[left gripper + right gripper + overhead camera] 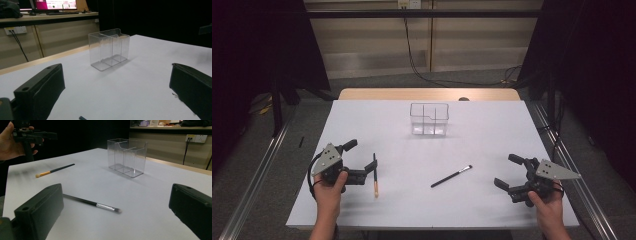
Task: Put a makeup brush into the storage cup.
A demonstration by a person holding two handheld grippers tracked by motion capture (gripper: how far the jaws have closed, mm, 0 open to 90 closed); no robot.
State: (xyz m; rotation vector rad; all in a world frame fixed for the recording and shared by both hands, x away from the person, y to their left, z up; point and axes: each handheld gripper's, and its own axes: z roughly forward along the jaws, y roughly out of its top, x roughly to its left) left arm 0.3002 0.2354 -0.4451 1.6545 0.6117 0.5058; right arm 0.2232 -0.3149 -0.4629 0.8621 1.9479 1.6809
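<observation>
A slim black brush with a gold ferrule and tan tip (375, 175) lies on the white table (387, 125), just beside the left gripper (362, 160), whose jaws gape wide with nothing between them. From above, a second black brush with a silver ferrule (452, 176) lies mid-table; the right gripper view brings it close (92, 203). The right gripper (507, 172) is also spread, holding nothing. The clear plastic divided organiser box (429, 119) stands farther back.

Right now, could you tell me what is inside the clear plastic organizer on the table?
The clear organizer holds nothing: its compartments look empty through the walls. Both brushes lie outside it on the table.
</observation>
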